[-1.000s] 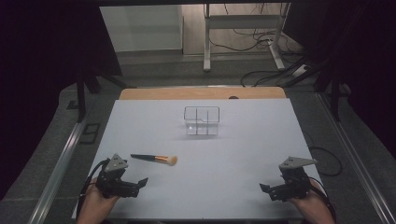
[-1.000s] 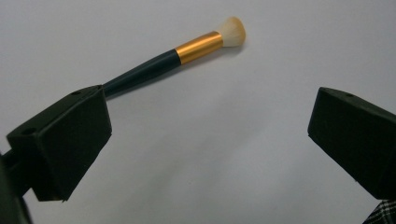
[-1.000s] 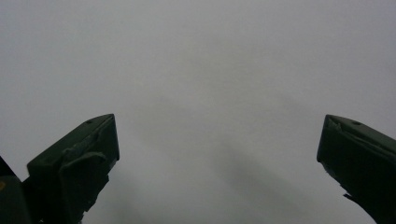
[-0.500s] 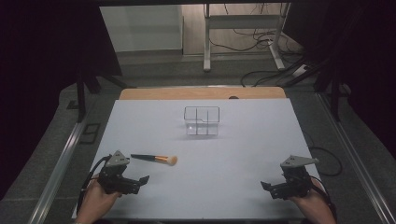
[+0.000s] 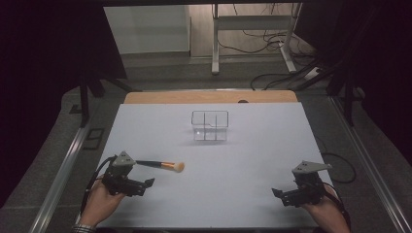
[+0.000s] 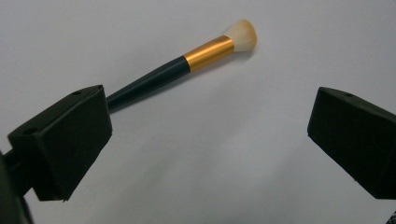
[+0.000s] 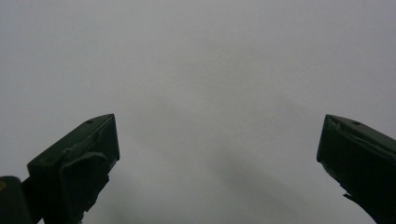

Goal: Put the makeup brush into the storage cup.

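- A makeup brush (image 5: 160,165) lies flat on the white table (image 5: 252,145), toward the near left part of it; it has a dark handle, a gold ferrule and pale bristles.
- Its bristle end points toward the middle of the table, its handle end toward the left gripper (image 5: 145,183).
- The left gripper sits low over the table at the near left corner, held in the person's left hand (image 5: 99,204), with its jaws spread wide and nothing between them.
- In the left gripper view (image 6: 210,140) the brush (image 6: 187,63) runs up and away from behind one jaw; the handle tip is hidden by that jaw, so I cannot tell whether they touch.
- The brush lies just beyond the jaw tips rather than in the gap between them.
- The right gripper (image 5: 278,194) rests at the near right corner in the person's right hand (image 5: 325,213), well apart from the brush.
- The right gripper view (image 7: 217,154) shows its jaws spread wide over bare table surface, holding nothing.
- A clear divided box (image 5: 210,126) stands upright near the middle of the table, farther back, apart from the brush and both grippers.
- A strip of bare wood (image 5: 209,97) shows along the far edge of the table.
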`<state>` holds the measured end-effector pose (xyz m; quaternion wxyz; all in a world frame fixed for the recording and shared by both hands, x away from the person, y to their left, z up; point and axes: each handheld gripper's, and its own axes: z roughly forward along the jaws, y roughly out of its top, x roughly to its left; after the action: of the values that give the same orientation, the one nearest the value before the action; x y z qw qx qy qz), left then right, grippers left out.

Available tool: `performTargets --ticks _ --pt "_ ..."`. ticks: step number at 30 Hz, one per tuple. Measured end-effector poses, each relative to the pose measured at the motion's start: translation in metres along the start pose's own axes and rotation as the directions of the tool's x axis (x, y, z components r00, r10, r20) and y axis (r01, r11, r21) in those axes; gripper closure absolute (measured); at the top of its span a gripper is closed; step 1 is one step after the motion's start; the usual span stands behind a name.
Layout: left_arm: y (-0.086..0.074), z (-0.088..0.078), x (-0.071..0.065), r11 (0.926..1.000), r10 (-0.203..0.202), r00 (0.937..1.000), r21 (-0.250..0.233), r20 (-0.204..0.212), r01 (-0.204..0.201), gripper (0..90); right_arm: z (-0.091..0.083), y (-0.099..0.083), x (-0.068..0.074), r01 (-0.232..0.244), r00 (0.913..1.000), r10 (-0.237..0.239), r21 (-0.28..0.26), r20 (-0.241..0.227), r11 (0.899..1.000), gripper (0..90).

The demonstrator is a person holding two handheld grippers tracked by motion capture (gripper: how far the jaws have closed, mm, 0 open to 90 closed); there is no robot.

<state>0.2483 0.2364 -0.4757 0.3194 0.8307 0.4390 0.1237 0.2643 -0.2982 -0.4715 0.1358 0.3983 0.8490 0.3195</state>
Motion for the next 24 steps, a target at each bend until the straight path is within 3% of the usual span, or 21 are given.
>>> performTargets --ticks 9,16,24 --pt "0.011 0.008 0.005 0.9989 0.022 0.9998 0.042 0.002 -0.022 0.4 0.000 0.000 0.000 0.010 0.9999 -0.011 0.007 0.005 1.000 0.0" --pt "0.018 0.015 0.010 0.9977 -0.011 0.9999 0.067 0.008 0.011 0.4 0.002 0.000 0.001 0.018 0.9998 -0.018 0.017 0.009 1.000 0.0" --pt "0.025 0.021 0.011 0.9962 -0.002 0.9999 0.088 0.017 0.001 0.3 0.003 -0.001 0.001 0.024 0.9997 -0.024 0.023 0.008 0.999 0.0"
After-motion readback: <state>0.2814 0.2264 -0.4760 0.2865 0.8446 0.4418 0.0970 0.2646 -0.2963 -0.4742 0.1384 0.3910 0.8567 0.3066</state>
